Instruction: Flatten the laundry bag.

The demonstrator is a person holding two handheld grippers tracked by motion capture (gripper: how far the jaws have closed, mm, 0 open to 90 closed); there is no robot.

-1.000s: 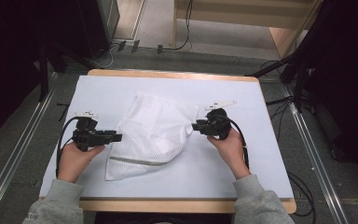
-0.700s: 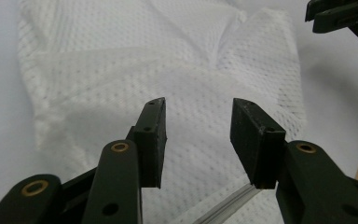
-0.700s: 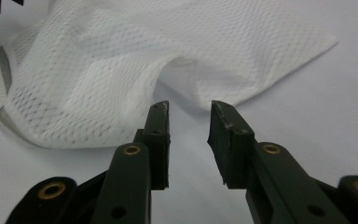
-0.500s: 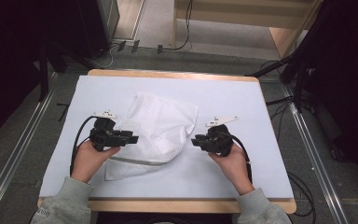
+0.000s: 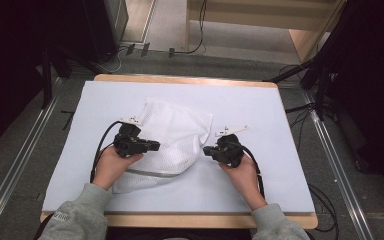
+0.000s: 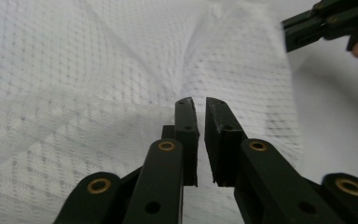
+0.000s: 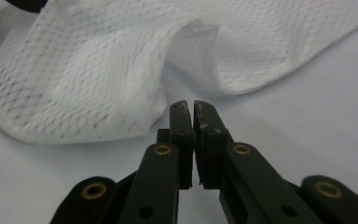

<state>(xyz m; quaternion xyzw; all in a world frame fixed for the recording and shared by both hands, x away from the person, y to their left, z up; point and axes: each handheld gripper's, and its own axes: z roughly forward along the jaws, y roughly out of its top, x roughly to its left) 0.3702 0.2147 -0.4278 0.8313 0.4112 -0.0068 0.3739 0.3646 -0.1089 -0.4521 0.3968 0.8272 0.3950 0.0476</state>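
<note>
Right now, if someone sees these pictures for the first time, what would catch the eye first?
First, the crumpled white mesh cloth lying in the middle of the pale blue table cover. Then the two black grippers flanking it: the left gripper over the cloth's left part, the right gripper just off its right edge, each with jaws nearly together and nothing visibly between them.

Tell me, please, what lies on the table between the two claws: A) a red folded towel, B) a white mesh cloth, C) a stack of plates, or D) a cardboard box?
B: a white mesh cloth lies crumpled on the table, between the left claw and the right claw.
</note>
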